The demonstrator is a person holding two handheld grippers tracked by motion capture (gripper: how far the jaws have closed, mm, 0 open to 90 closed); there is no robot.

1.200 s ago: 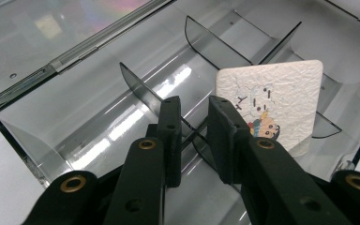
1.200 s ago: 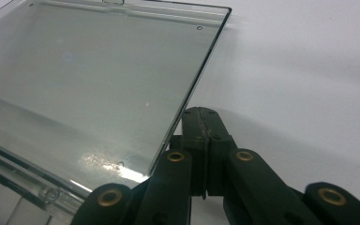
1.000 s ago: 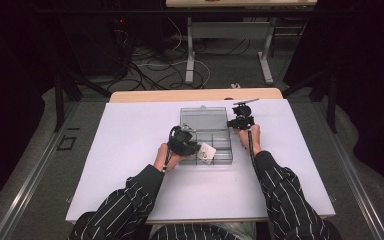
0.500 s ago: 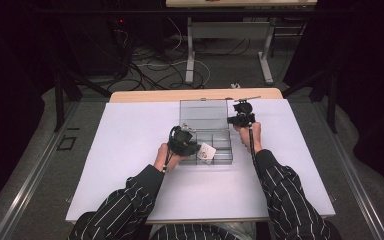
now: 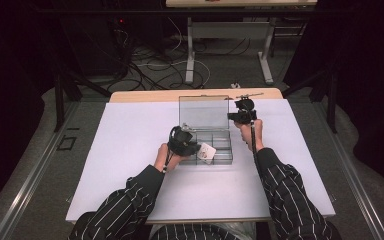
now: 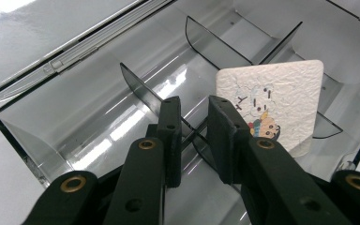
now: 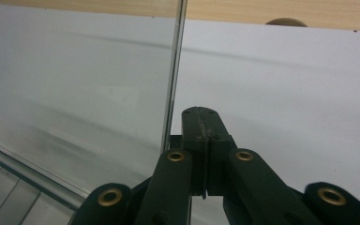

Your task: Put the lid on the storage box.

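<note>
A clear plastic compartment box [image 5: 223,161] sits mid-table, its lid [image 5: 203,111] standing up at the back. A white square card [image 5: 208,151] with a cartoon print leans in a front compartment. My left gripper [image 5: 194,148] reaches in from the left. In the left gripper view its jaws [image 6: 195,101] stand a narrow gap apart over a clear divider [image 6: 140,89], pinching nothing, with the card [image 6: 276,84] just right of them. My right gripper [image 5: 234,116] is shut and empty by the lid's right edge. In the right gripper view its tip [image 7: 201,113] lies just right of the lid [image 7: 75,84].
The box rests on a white mat [image 5: 130,150]; a strip of wooden tabletop [image 5: 145,95] shows behind it. Striped sleeves come in from the front edge. Beyond the table are another desk's legs [image 5: 190,55] and loose cables [image 5: 145,65] on the floor.
The lid stands more upright than a second ago. My right gripper has shifted slightly toward the back beside it. The left gripper and card have stayed put.
</note>
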